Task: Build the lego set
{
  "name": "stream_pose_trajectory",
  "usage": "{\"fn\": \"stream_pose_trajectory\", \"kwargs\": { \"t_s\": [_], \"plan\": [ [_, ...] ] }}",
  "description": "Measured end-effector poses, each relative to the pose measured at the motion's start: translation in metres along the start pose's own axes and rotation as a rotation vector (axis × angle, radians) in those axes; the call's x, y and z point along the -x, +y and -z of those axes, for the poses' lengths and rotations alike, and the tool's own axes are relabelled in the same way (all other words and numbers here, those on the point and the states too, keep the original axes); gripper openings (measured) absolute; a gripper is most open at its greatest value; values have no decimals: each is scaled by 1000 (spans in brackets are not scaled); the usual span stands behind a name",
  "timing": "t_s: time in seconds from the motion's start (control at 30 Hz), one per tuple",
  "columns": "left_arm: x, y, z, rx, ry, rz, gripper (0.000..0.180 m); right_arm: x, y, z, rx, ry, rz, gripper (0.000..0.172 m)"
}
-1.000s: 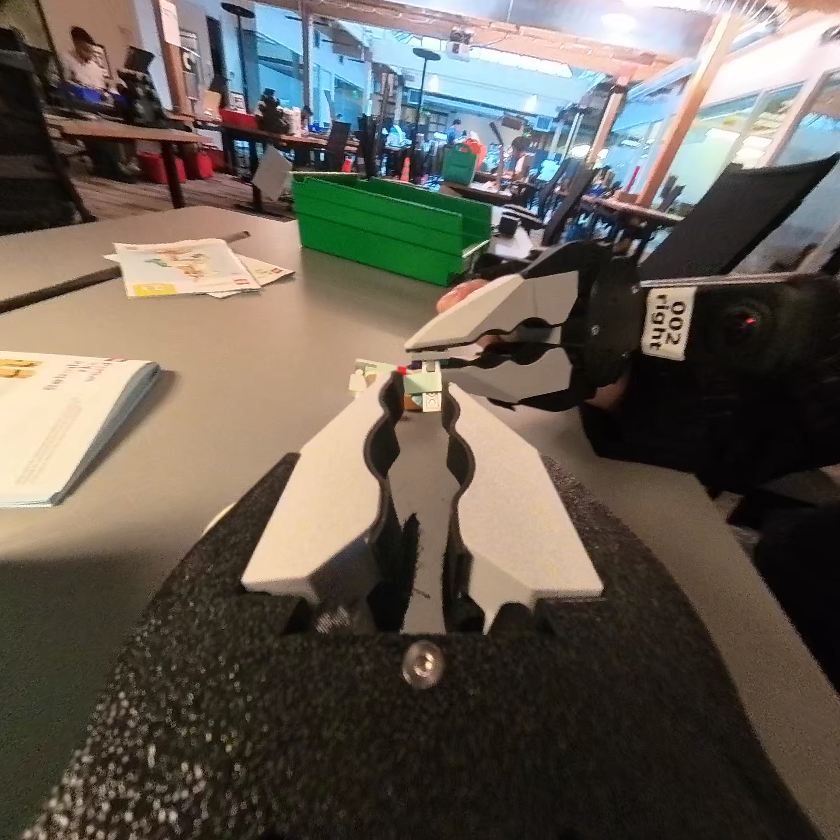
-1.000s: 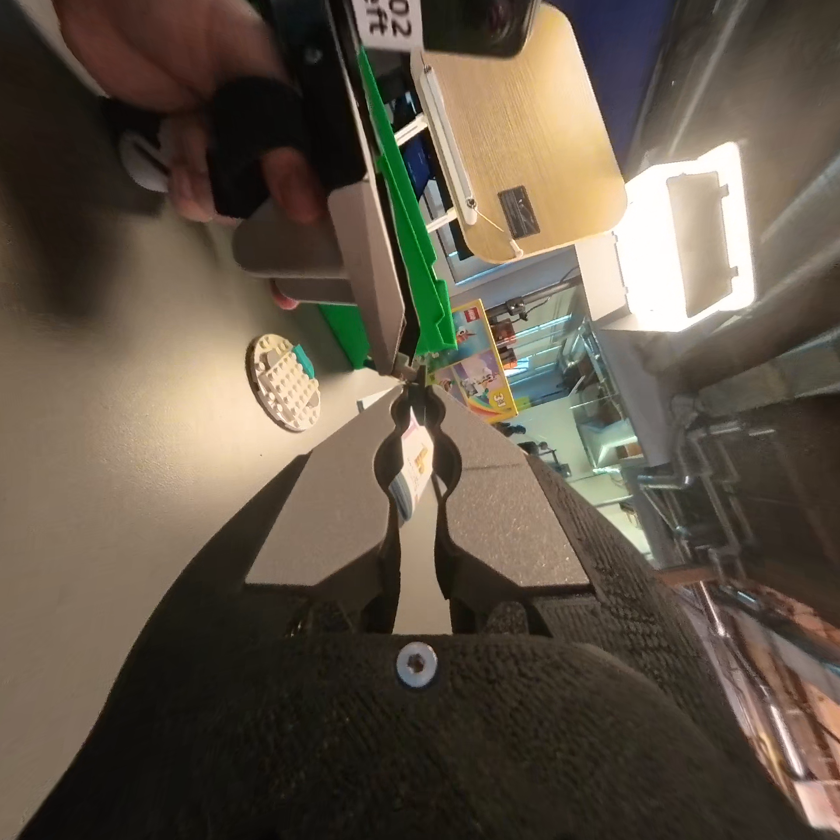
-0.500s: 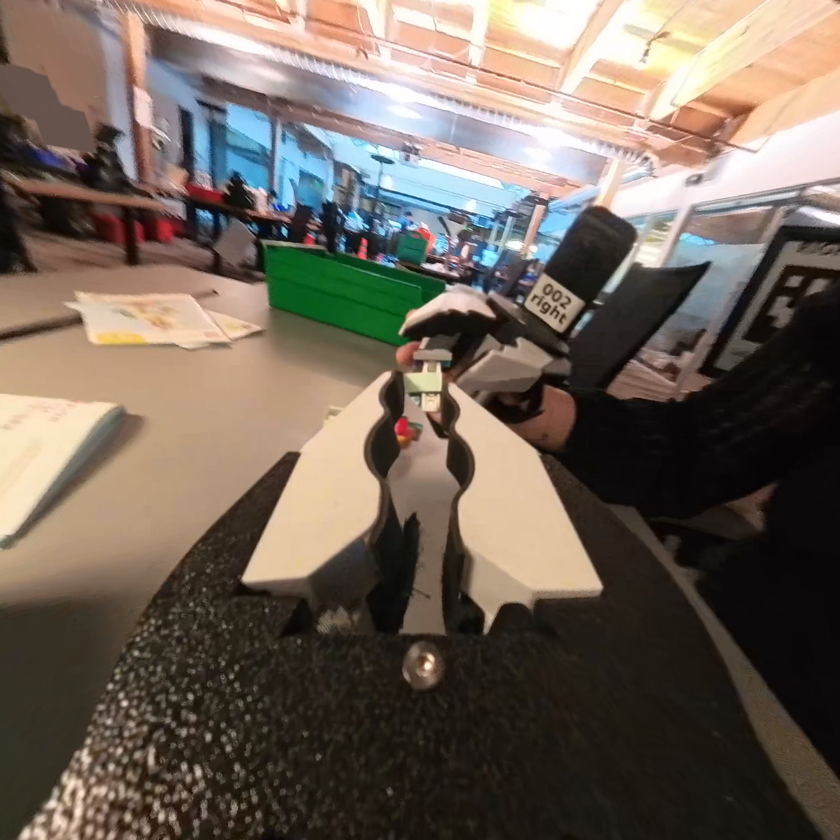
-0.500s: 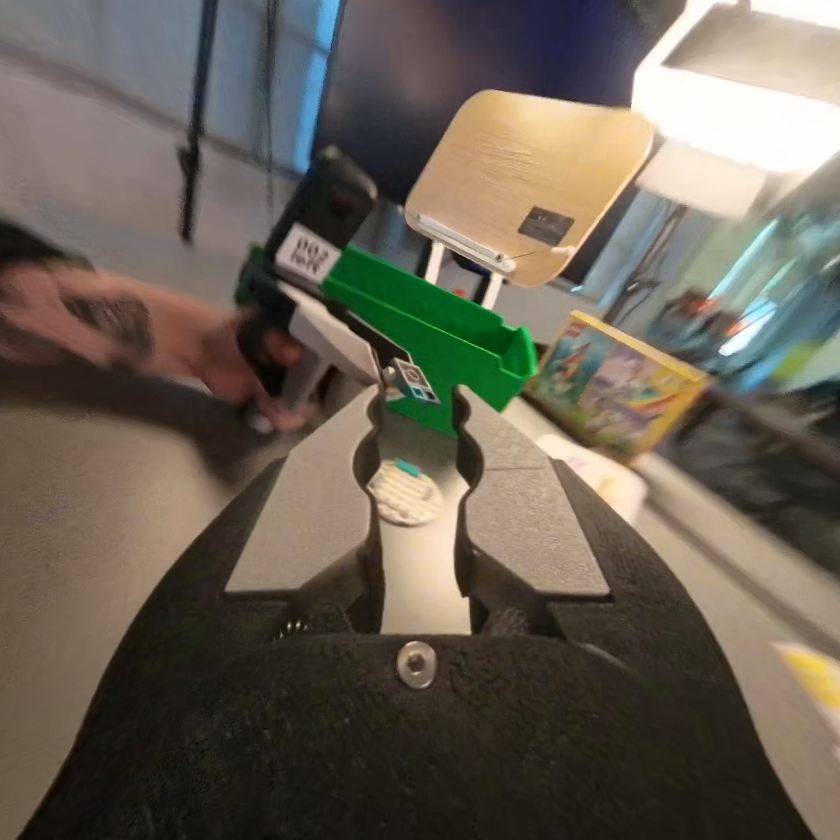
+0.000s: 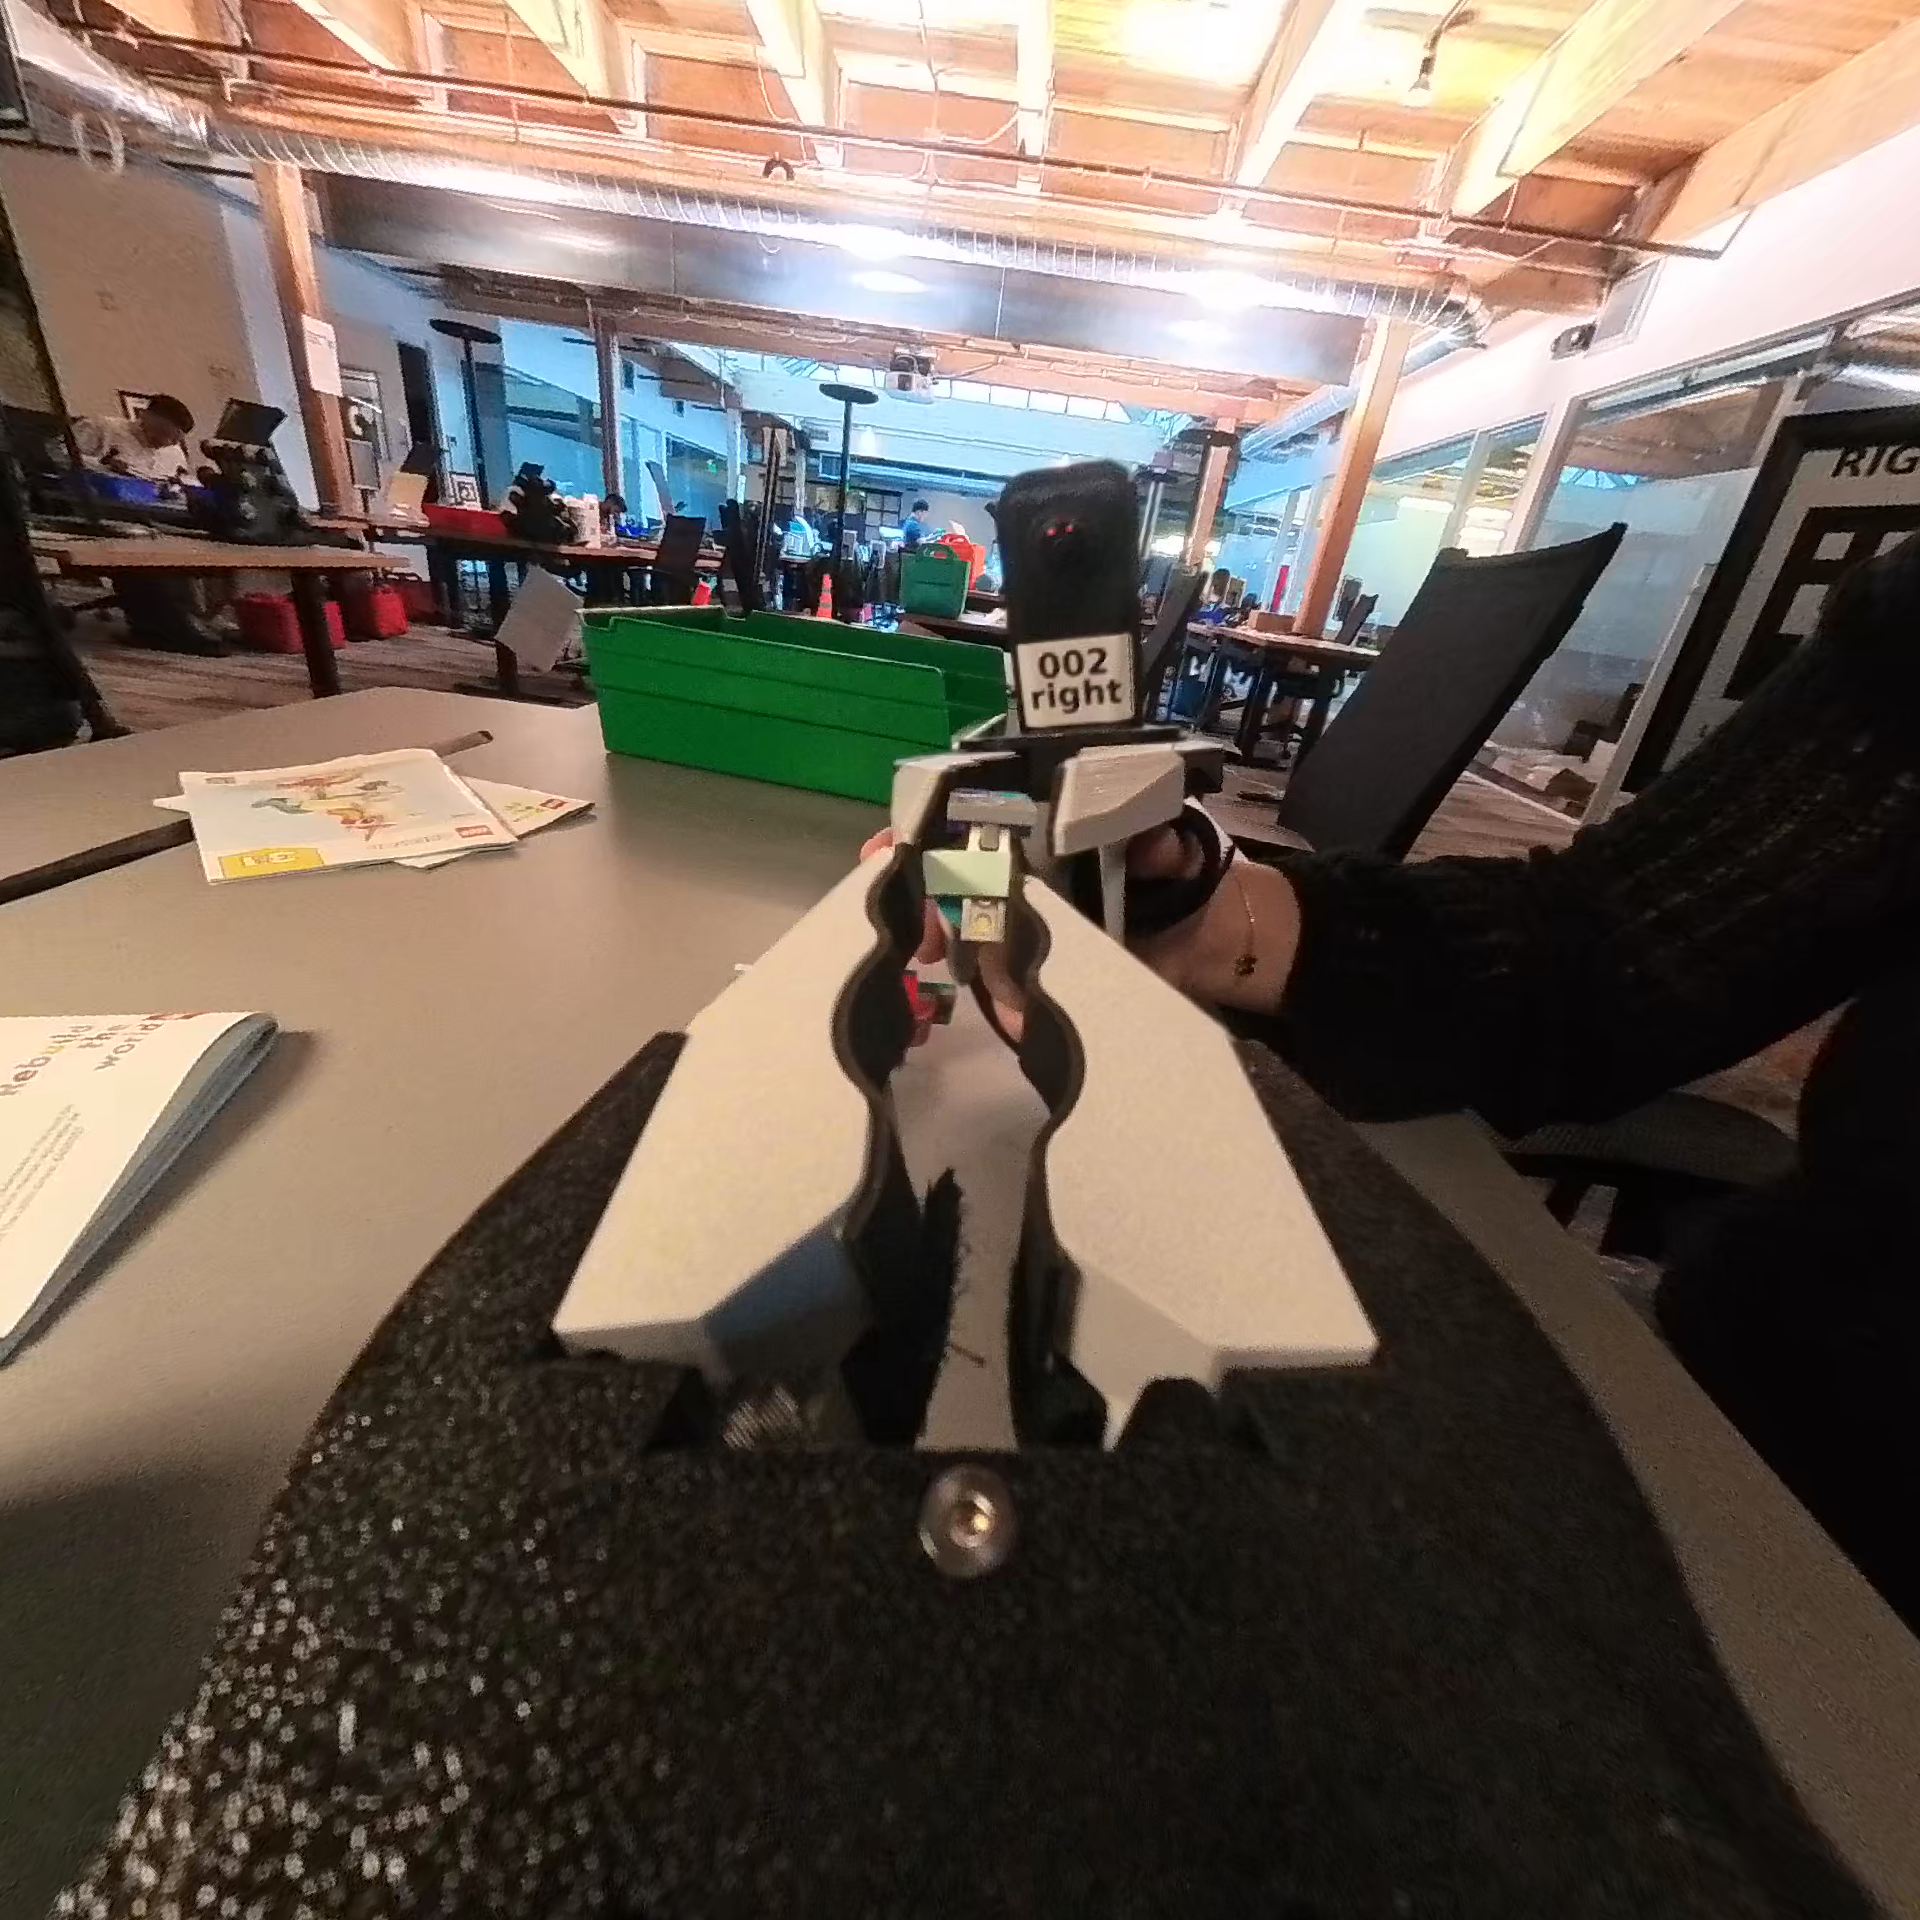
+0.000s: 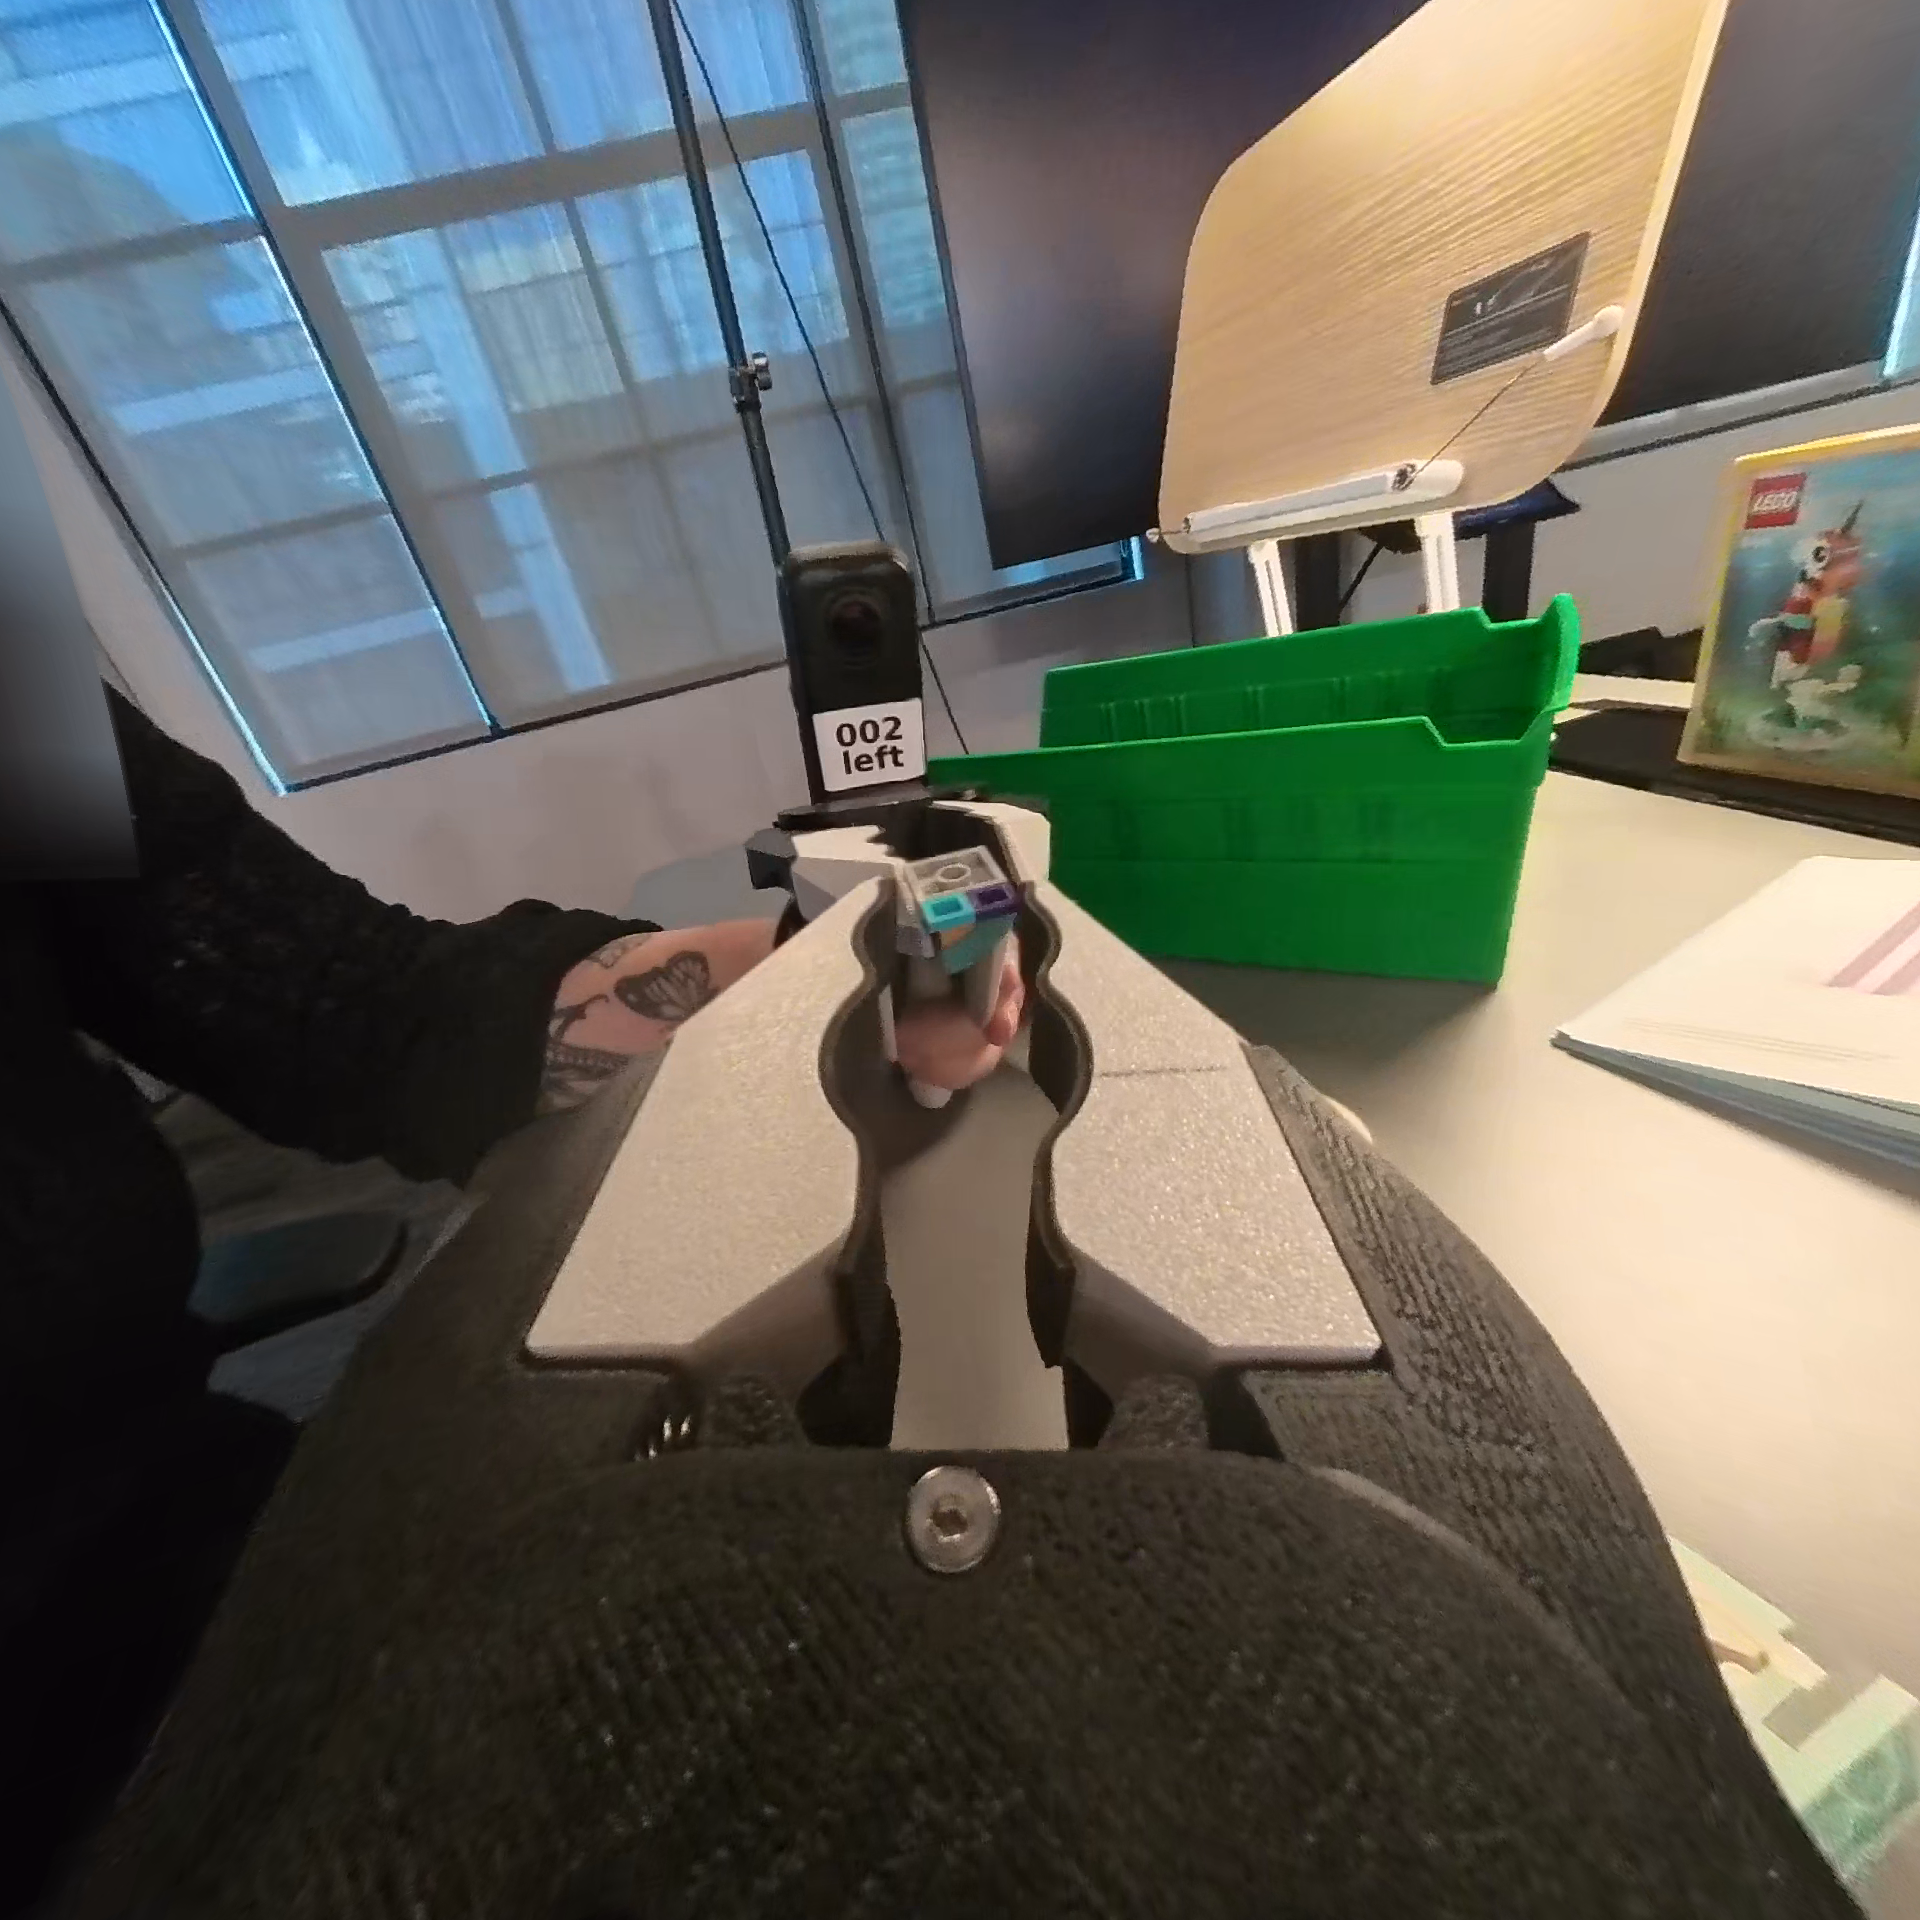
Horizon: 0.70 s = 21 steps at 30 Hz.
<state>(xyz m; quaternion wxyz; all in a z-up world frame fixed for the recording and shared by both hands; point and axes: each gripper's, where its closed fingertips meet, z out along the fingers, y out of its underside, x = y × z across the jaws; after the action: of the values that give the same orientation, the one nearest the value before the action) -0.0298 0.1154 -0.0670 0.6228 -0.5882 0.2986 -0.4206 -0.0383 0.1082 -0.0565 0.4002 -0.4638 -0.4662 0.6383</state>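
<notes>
Pale green, teal, purple and grey, a small brick assembly (image 5: 971, 883) is held up above the grey desk (image 5: 436, 997), between the two grippers that face each other tip to tip. The left gripper (image 5: 961, 896) has its fingers (image 5: 821, 956) closed narrowly on the assembly's lower part. The right gripper (image 6: 951, 914) meets the same assembly from the far side, its fingers (image 6: 831, 940) a little wider apart and pressed on the upper end with the teal and purple studs.

On the desk just below the tips lies a small red and green brick piece (image 5: 928, 1000), partly hidden by the left fingers. Behind the grippers stands a green bin (image 5: 769, 691). Farther left lie folded instruction leaflets (image 5: 343, 821) and an open booklet (image 5: 94, 1132). A toy box (image 6: 1813, 613) stands past the bin, and a black chair back (image 5: 1444, 665) rises by the desk's edge.
</notes>
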Motion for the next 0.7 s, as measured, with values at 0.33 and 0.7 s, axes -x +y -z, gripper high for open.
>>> {"fn": "stream_pose_trajectory", "kwargs": {
  "t_s": [0.33,0.7],
  "plan": [
    [1,1,-1,6,-10,-16,12,-3,-4,-3,-48,38,20,21],
    [-3,-4,-2,-32,17,31,12,0,-7,-2,-71,84,231,19]
  ]
}}
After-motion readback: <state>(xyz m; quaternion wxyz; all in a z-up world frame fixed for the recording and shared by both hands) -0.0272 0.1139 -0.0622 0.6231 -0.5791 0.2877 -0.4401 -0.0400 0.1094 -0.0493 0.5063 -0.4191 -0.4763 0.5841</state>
